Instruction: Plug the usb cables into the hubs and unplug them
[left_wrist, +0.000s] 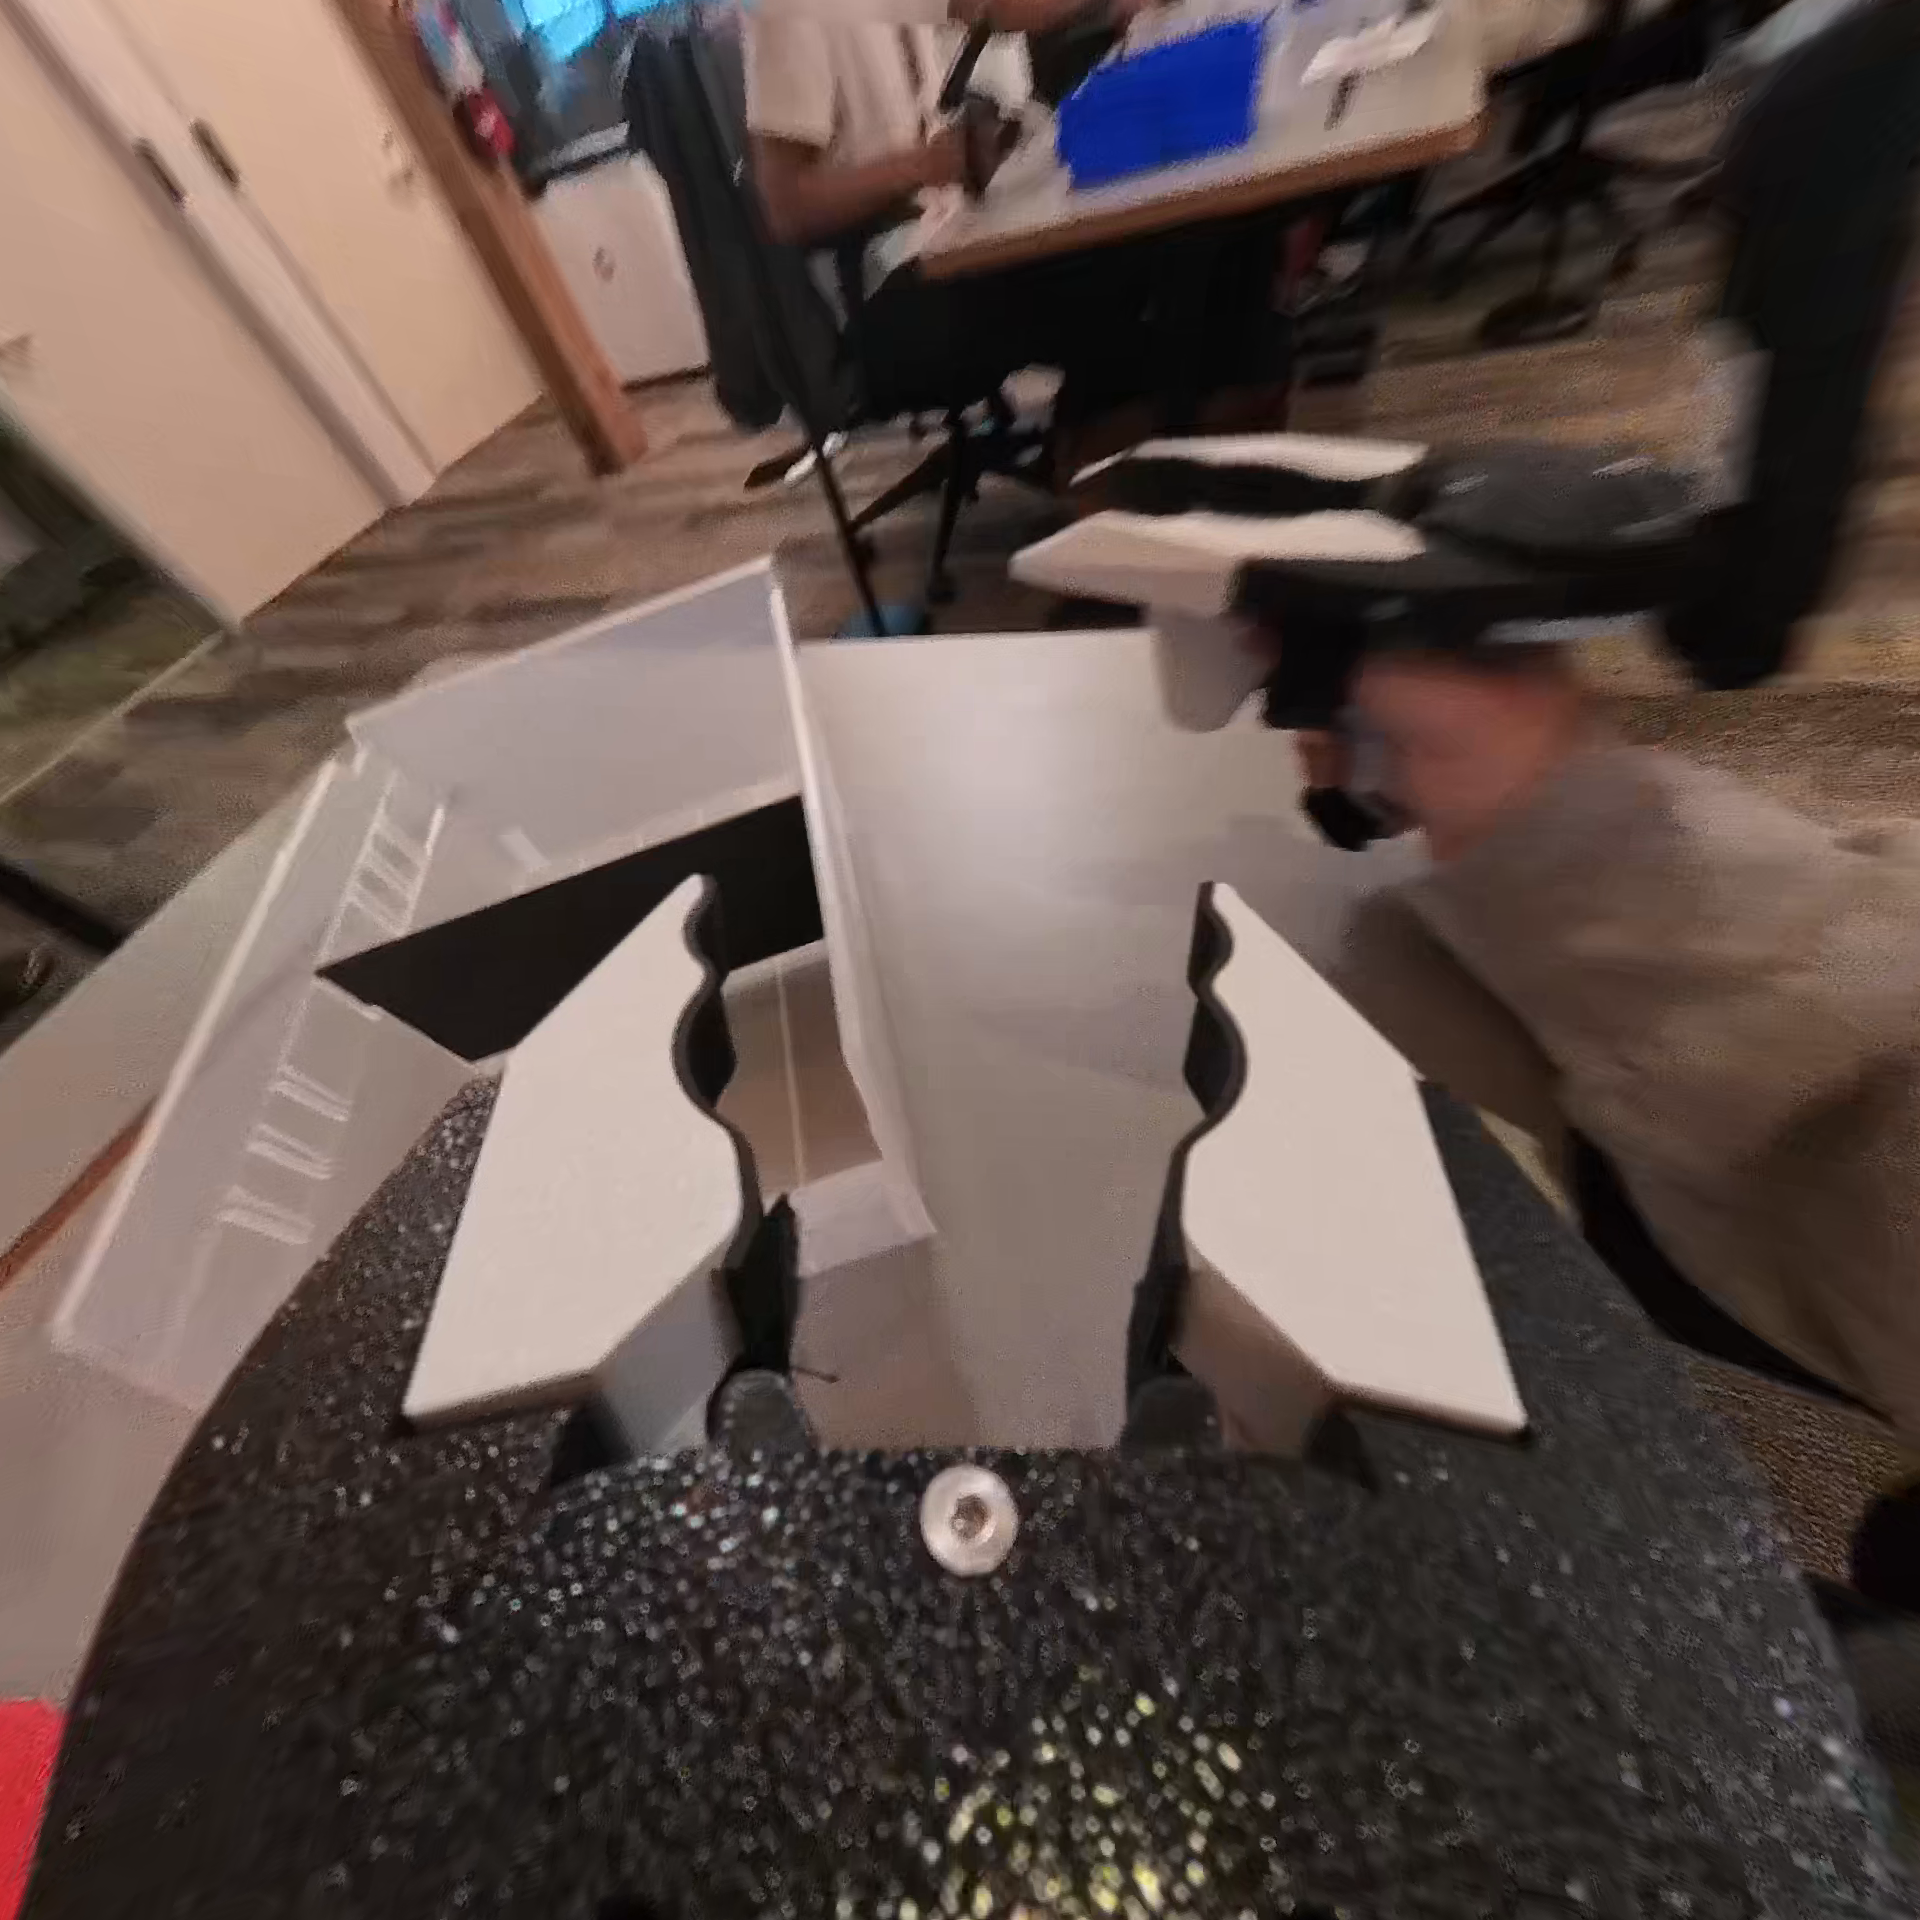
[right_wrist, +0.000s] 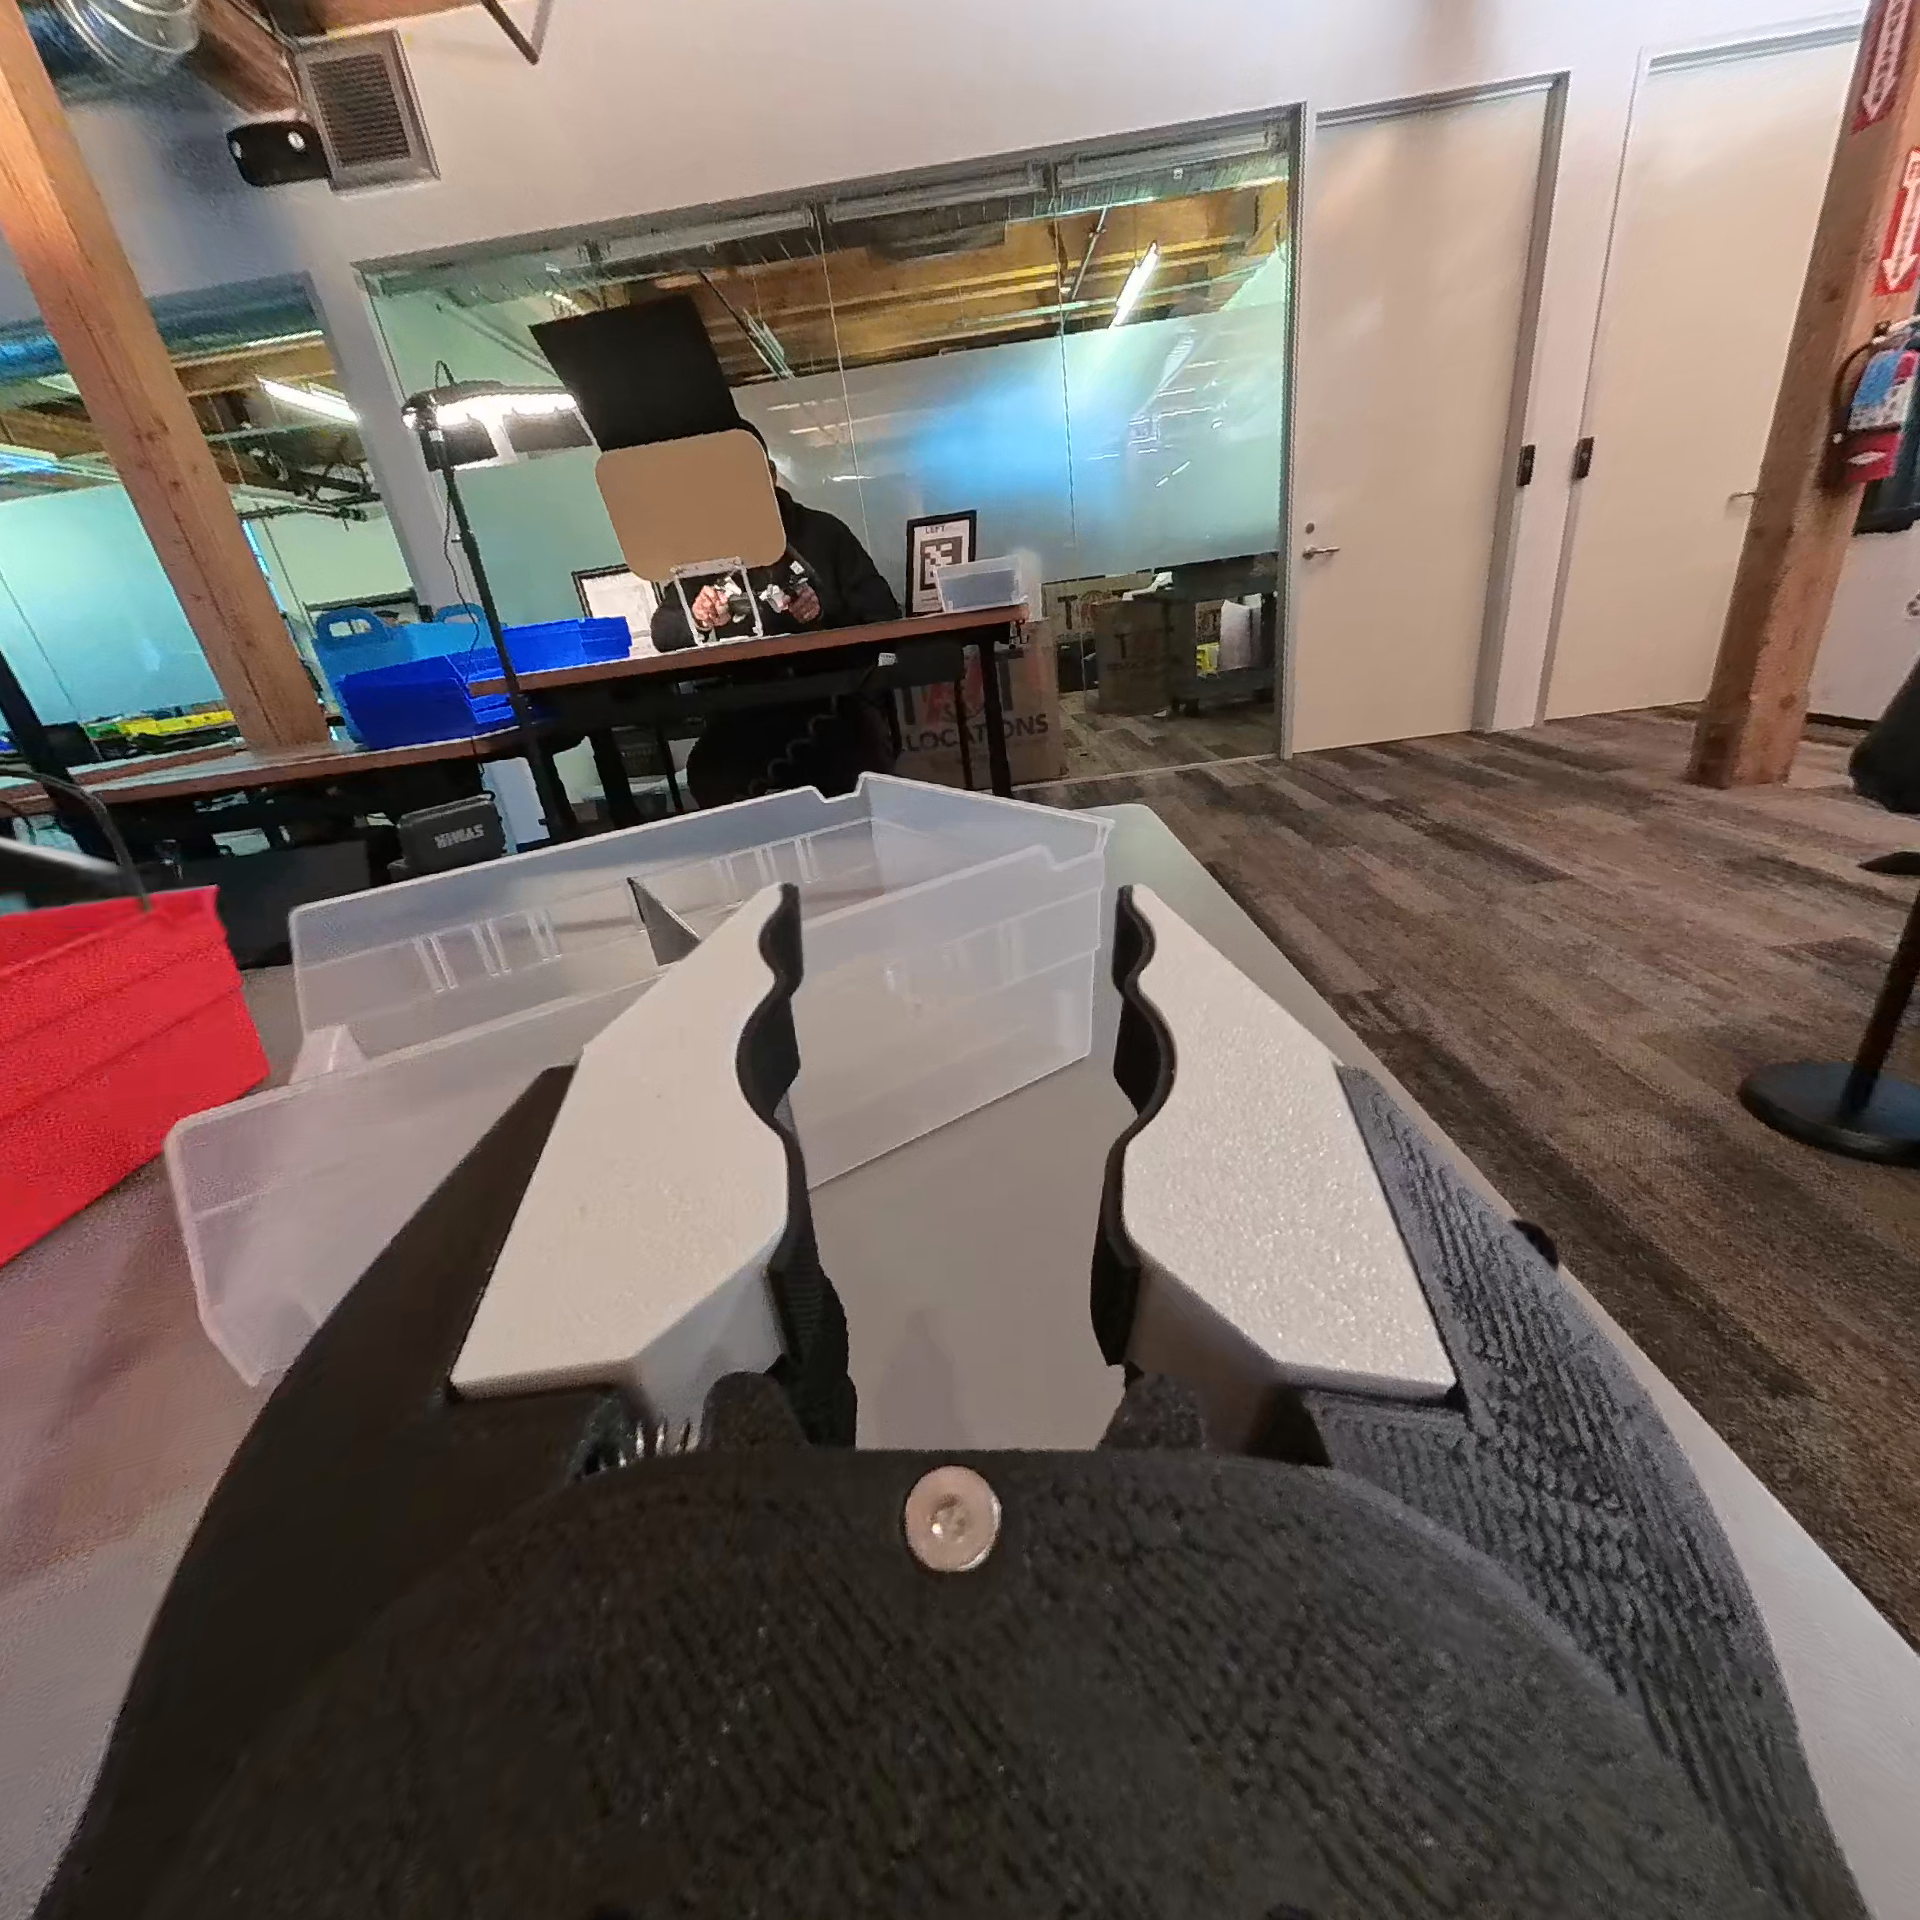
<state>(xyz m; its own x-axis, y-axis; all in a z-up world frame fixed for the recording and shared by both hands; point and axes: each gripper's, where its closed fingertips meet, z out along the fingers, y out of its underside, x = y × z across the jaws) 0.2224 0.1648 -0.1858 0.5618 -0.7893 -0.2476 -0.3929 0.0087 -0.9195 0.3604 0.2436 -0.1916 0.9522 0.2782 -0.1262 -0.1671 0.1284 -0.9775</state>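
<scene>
No usb cable or hub shows in either view. My left gripper (left_wrist: 956, 899) is open and empty, held over a clear plastic bin (left_wrist: 582, 707) with divider walls; the view is blurred. A flat dark patch (left_wrist: 582, 935) lies in one compartment, and I cannot tell what it is. My right gripper (right_wrist: 958, 899) is open and empty above the white table (right_wrist: 1195, 862), pointing at the same clear bin (right_wrist: 935, 966). It also shows in the left wrist view (left_wrist: 1049, 520), at the upper right, held by a hand in a beige sleeve.
A second clear tray (right_wrist: 270, 1174) lies in front of the bin on the left. A red bin (right_wrist: 104, 1039) stands at the table's left. The table's right edge drops to carpeted floor (right_wrist: 1558, 987). A person sits at a far table (right_wrist: 779, 644) with blue bins.
</scene>
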